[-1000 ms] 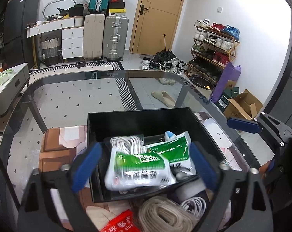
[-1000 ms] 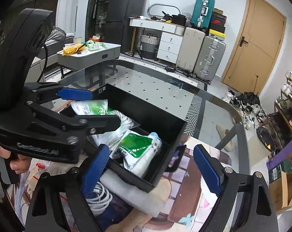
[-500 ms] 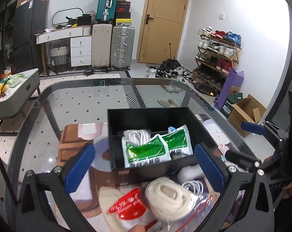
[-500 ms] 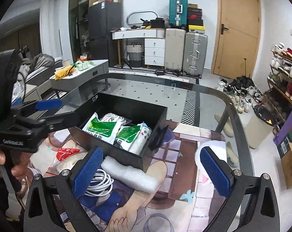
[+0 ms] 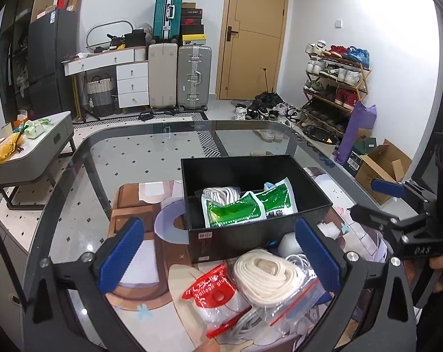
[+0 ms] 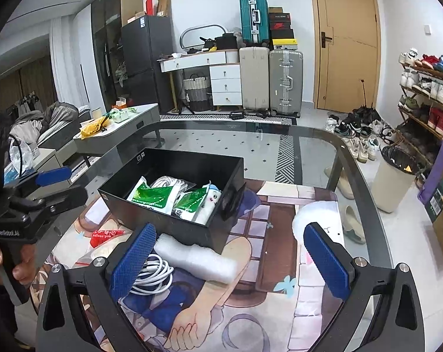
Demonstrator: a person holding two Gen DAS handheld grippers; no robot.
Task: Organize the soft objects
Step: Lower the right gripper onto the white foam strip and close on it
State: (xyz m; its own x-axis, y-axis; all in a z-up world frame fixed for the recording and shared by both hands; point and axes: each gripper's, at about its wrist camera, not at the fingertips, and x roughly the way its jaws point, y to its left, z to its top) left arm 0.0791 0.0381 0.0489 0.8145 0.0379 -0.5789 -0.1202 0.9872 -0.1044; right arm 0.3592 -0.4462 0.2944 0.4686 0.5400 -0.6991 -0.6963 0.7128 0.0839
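Observation:
A black box point(image 5: 315, 198) point(image 6: 174, 228) on the glass table holds two green-and-white packets point(image 5: 234, 211) point(image 6: 153, 193) and a white cord bundle point(image 5: 221, 192). My left gripper point(image 5: 218, 255) is open and empty, held back from the box's near wall, above a red-labelled bag point(image 5: 209, 292) and a bagged cream rope coil point(image 5: 265, 272). My right gripper point(image 6: 230, 264) is open and empty, above a white foam roll point(image 6: 195, 256) and a white cable coil point(image 6: 151, 275) beside the box.
A printed mat point(image 6: 250, 308) covers the near part of the glass table point(image 5: 127, 158). A white padded piece point(image 6: 315, 214) lies right of the box. Each gripper shows in the other's view, the right one point(image 5: 397, 205) and the left one point(image 6: 39, 187).
The left gripper drew back and up from the box, leaving a green packet lying inside it. The right gripper also pulled back, so the box looks farther off.

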